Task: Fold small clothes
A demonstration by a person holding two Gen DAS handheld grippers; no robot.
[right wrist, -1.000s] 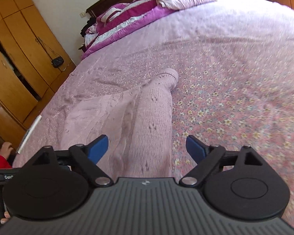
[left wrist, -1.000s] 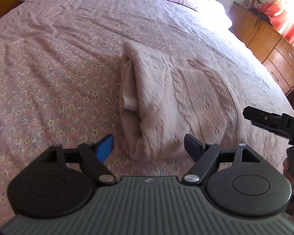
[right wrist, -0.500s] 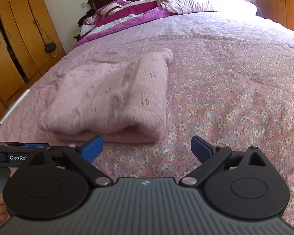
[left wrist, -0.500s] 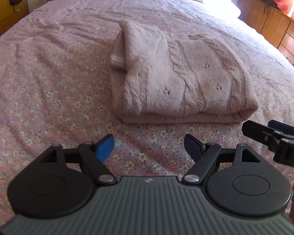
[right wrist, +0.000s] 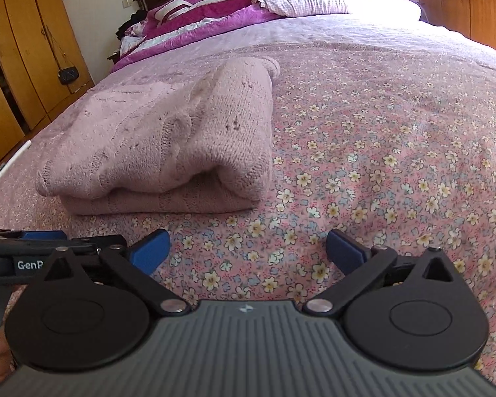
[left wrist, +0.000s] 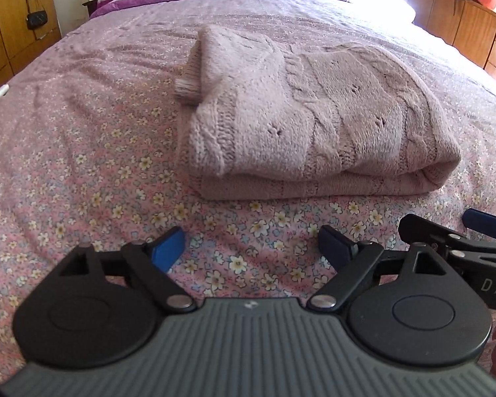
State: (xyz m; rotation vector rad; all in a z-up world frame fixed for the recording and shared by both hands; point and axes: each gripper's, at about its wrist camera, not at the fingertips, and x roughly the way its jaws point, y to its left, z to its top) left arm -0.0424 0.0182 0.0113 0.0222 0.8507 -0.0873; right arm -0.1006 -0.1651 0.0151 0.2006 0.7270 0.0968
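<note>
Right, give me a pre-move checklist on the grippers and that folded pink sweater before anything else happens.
1. Left gripper jaws open, nothing between them: ok; they have just been opening.
2. Right gripper jaws open and empty: ok; also just been opening.
3. Pink sweater folded, resting on the floral bedspread: ok.
4. Cuff sticking out at the sweater's left side: not ok.
5. Both grippers short of the sweater, not touching: ok.
6. Far edge of the fold tidy: cannot tell.
</note>
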